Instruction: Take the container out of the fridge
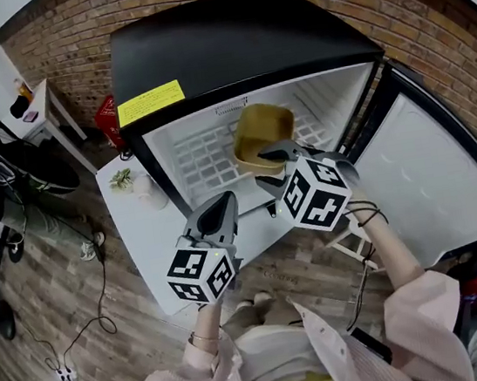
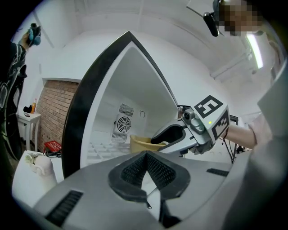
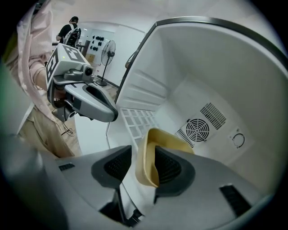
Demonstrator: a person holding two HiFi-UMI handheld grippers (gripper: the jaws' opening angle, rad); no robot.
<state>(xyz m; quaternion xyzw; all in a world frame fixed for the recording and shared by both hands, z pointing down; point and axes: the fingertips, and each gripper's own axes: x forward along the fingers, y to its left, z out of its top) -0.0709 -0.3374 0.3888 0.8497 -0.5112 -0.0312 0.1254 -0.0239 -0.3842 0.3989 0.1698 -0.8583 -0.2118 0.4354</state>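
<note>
A yellow container [image 1: 264,131] stands on the wire shelf inside the open black fridge [image 1: 226,42]. My right gripper [image 1: 274,154] reaches into the fridge and is open, astride the container's near rim. In the right gripper view one jaw sits inside the container [image 3: 167,137] against its wall, and the other stands outside with a small gap, so my right gripper [image 3: 143,164] has no grip on it. My left gripper [image 1: 221,205] hovers shut and empty in front of the fridge opening, left of the right one. In the left gripper view its pads [image 2: 135,168] meet, with the container [image 2: 140,144] beyond.
The fridge door [image 1: 435,179] is swung open to the right. A round fan vent [image 3: 198,129] sits on the fridge's back wall. A small plant [image 1: 120,178] and a white object [image 1: 147,192] rest left of the fridge. A white side table [image 1: 43,103] stands at far left.
</note>
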